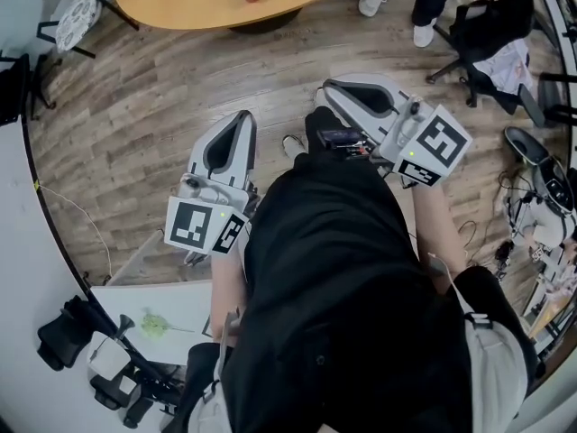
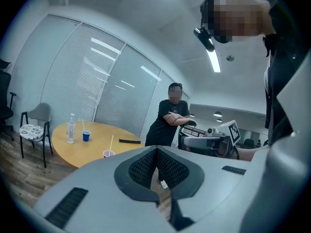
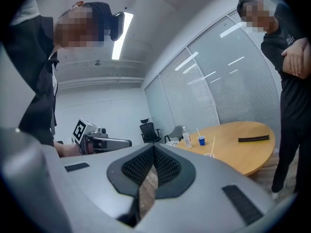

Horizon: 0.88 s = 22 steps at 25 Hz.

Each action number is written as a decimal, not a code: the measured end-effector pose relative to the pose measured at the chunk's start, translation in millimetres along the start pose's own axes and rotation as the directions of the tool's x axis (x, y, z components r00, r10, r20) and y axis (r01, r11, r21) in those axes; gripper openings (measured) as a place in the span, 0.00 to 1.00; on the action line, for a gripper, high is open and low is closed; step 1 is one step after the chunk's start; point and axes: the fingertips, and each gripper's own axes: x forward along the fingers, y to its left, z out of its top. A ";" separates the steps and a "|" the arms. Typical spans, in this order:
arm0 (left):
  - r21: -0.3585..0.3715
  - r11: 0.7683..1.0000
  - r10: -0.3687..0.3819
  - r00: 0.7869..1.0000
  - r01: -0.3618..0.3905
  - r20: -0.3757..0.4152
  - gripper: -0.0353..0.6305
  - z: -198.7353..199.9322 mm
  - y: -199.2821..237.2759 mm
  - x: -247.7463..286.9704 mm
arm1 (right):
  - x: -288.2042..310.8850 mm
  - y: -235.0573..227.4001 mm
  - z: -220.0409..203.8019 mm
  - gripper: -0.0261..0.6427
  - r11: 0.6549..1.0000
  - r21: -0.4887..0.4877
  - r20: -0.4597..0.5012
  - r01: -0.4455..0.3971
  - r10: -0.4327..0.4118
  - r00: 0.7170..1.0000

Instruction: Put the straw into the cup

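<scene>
The straw (image 2: 111,142) stands in a pink cup (image 2: 109,154) at the near edge of the round wooden worktop (image 2: 95,144), lower left in the left gripper view. A blue cup (image 2: 86,136) and a bottle (image 2: 71,130) stand farther left. Mid-frame in the head view, the left gripper (image 1: 242,117) and the right gripper (image 1: 328,87) are each pressed together on nothing, well apart from the worktop.

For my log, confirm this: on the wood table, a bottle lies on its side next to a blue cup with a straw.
One thing is wrong: the bottle stands upright, as the left gripper view shows. The rest holds: it is on the wood table, next to the blue cup with a straw.
</scene>
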 end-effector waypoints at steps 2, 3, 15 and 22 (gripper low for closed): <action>0.003 1.000 -0.008 1.000 0.008 0.007 0.07 1.6 -2.5 -2.7 | -2.5 4.3 1.0 0.06 1.000 -0.013 0.002 0.007 -0.007 1.000; 0.004 1.000 -0.011 1.000 0.011 0.010 0.07 2.5 -3.3 -3.7 | -3.4 5.7 1.9 0.06 1.000 -0.022 0.001 0.011 -0.011 1.000; 0.008 0.999 -0.042 0.999 0.042 0.028 0.07 5.9 -14.9 8.0 | -17.2 1.7 4.3 0.06 0.995 -0.087 -0.031 0.053 -0.056 0.998; -0.005 0.999 -0.032 0.999 0.032 0.025 0.07 2.2 -17.6 8.5 | -18.4 2.1 3.0 0.06 0.994 -0.101 -0.045 0.050 -0.055 0.997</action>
